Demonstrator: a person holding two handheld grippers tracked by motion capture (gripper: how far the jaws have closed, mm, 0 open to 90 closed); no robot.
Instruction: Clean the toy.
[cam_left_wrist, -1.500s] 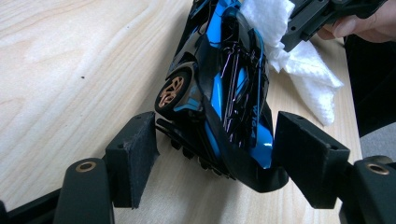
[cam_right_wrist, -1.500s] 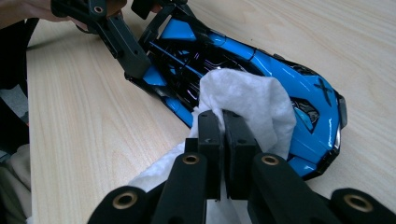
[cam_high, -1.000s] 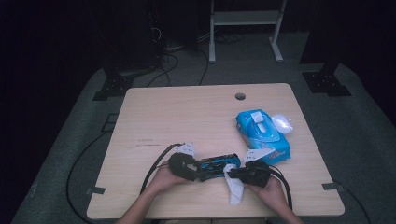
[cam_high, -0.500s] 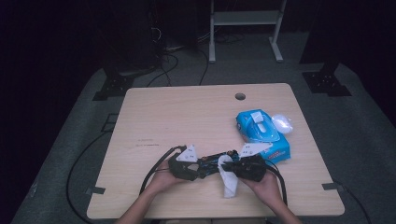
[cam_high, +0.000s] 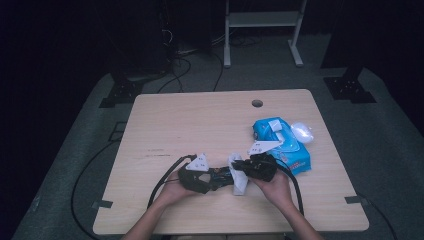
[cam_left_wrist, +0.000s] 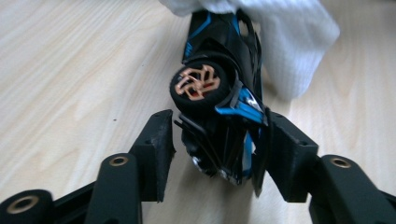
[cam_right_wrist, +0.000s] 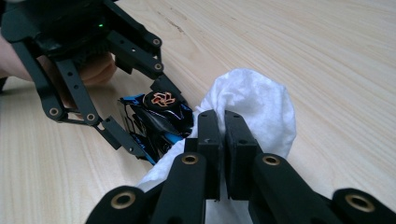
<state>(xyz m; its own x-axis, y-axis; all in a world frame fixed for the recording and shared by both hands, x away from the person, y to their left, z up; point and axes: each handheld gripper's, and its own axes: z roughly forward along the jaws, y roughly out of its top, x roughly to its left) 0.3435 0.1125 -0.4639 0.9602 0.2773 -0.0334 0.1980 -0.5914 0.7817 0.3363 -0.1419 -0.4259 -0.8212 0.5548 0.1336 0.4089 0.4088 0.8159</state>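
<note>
- Toy car (cam_left_wrist: 219, 116), black with blue trim and a copper-spoked wheel, lies near the front edge of the wooden table (cam_high: 200, 120), well left of the blue wipes pack (cam_high: 280, 142).
- Left gripper (cam_left_wrist: 215, 140) has the car's rear end between its jaws; the jaws have just been opening, and in the left gripper view the left pad stands clear of the car while the right pad sits against its side, so the grip is loose rather than clamped.
- Right gripper (cam_right_wrist: 223, 140) has its jaws pressed together on a white wipe (cam_right_wrist: 254, 107), pinching a fold of it.
- The wipe bunches up just beside the car's front end and, in the left gripper view, drapes over that end (cam_left_wrist: 280, 42).
- In the high view the two grippers (cam_high: 197, 175) (cam_high: 255, 167) face each other across the car, each in one of the person's hands, with the wipe (cam_high: 239, 177) hanging between them.
- A white lid-like object (cam_high: 302, 132) lies touching the far right side of the wipes pack.
</note>
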